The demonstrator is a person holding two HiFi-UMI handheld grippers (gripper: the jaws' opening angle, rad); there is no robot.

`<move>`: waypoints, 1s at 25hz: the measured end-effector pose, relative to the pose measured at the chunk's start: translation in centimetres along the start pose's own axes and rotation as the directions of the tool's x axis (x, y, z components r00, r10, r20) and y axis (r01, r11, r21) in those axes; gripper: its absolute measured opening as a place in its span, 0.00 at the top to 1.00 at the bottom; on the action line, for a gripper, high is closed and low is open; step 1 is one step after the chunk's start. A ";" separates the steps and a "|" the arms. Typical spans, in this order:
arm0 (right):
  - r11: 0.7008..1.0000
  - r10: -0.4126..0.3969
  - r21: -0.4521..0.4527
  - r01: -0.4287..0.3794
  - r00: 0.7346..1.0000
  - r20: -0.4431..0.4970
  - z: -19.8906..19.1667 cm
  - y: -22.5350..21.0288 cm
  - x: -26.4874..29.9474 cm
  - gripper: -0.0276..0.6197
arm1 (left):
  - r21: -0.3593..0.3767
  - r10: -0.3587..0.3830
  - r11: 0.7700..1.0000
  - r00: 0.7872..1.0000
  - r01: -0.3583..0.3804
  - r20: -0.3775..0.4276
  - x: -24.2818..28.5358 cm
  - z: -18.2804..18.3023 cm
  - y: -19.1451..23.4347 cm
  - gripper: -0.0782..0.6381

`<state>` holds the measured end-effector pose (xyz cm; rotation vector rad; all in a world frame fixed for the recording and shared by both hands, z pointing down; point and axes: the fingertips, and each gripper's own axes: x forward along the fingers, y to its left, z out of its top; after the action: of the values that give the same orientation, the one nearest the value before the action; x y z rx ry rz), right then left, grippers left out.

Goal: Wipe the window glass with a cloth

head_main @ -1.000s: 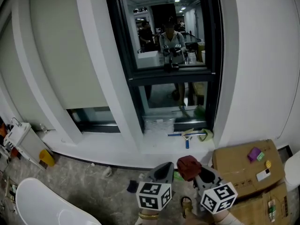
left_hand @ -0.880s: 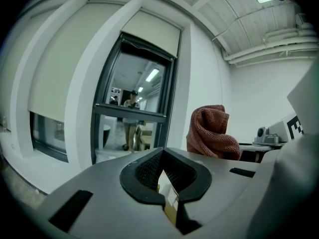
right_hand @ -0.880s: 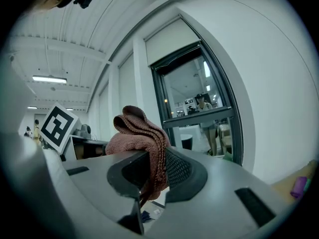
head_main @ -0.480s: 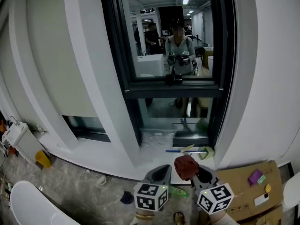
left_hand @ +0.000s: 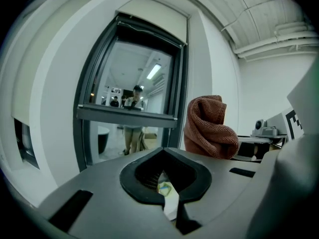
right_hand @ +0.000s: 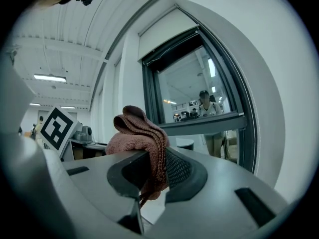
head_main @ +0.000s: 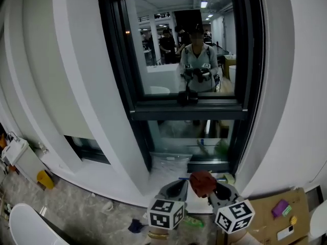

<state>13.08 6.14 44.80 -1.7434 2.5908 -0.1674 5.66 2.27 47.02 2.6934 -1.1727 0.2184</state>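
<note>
The window has a dark frame, a large upper pane (head_main: 179, 45) and a smaller lower pane (head_main: 189, 137). A reddish-brown cloth (head_main: 203, 181) is bunched up in my right gripper (head_main: 214, 189), which is shut on it low in the head view, short of the sill. In the right gripper view the cloth (right_hand: 138, 131) bulges up between the jaws of my right gripper (right_hand: 157, 153), with the window (right_hand: 194, 83) ahead. My left gripper (head_main: 177, 189) sits just left of it, shut with nothing held. From my left gripper (left_hand: 162, 152) the cloth (left_hand: 209, 128) shows at right and the window (left_hand: 129, 78) ahead.
A squeegee (head_main: 225, 178) and a plastic bag (head_main: 168, 162) lie on the sill under the lower pane. A cardboard box (head_main: 278, 211) stands at the lower right, a white rounded object (head_main: 25, 228) at the lower left. White wall piers (head_main: 82, 86) flank the window.
The window has grown larger and risen in the head view as I came closer. Both grippers stay low and together, the cloth still in the right one.
</note>
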 end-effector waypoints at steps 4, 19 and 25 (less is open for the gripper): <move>1.000 0.019 -0.015 -0.019 1.000 0.001 0.4 -1.2 1.8 0.87 | -0.002 0.006 1.000 1.000 -0.006 0.016 2.1 1.0 1.0 0.88; 0.999 0.023 -0.023 -0.023 1.000 0.004 1.3 -3.4 7.9 0.87 | -0.011 0.015 1.000 0.999 -0.014 0.036 6.5 3.7 5.3 0.88; 0.999 0.021 -0.036 -0.020 0.999 0.028 2.5 -4.2 12.2 0.87 | 0.002 0.010 1.000 0.999 -0.010 0.048 8.9 5.2 8.6 0.88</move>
<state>12.49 -6.85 43.26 -1.7171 2.6060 -0.0962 5.64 -10.96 44.85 2.7101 -1.2000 0.1573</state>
